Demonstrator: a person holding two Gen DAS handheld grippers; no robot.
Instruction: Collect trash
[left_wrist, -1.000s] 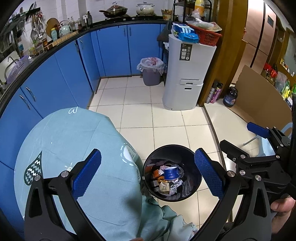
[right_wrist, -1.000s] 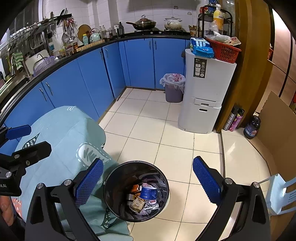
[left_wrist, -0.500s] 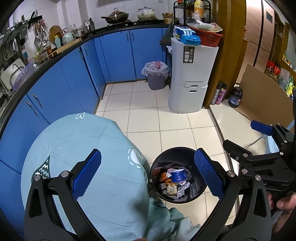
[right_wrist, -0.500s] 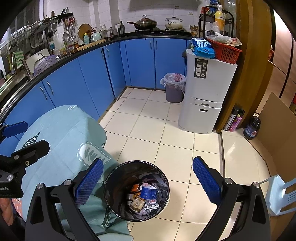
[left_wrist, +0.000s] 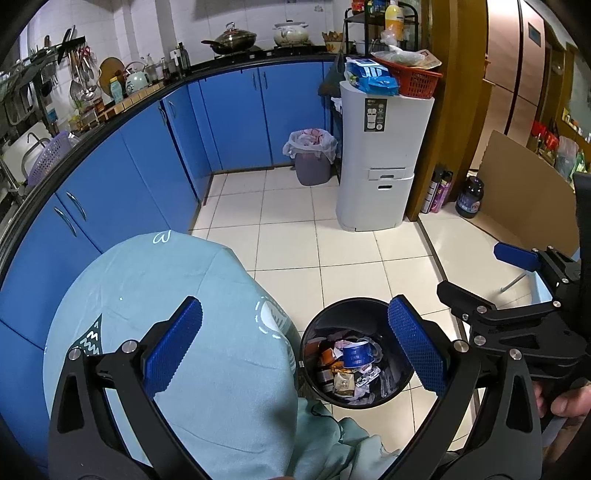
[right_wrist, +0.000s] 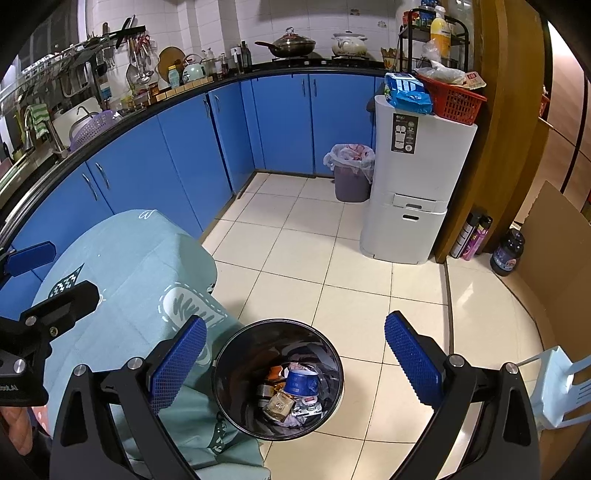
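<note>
Between picks: both grippers over black bin (right_wrist: 221, 373).
Your left gripper (left_wrist: 295, 347) and right gripper (right_wrist: 295, 358) are wide open, empty; find remaining trash next.

Trash (right_wrist: 291, 395) inside bin (right_wrist: 221, 373) (floor-standing), cloth-draped table (right_wrist: 129, 266) just left.

Almost nothing is legible. A dark label (right_wrist: 405, 133) on the front of the white cabinet (right_wrist: 417, 206), at about one o'clock in the right wrist view, carries white diagrams and small lines of print too fine to read. At nine o'clock, white letters on the left gripper (right_wrist: 33, 273) body run off the frame edge and cannot be read reliably.
</note>
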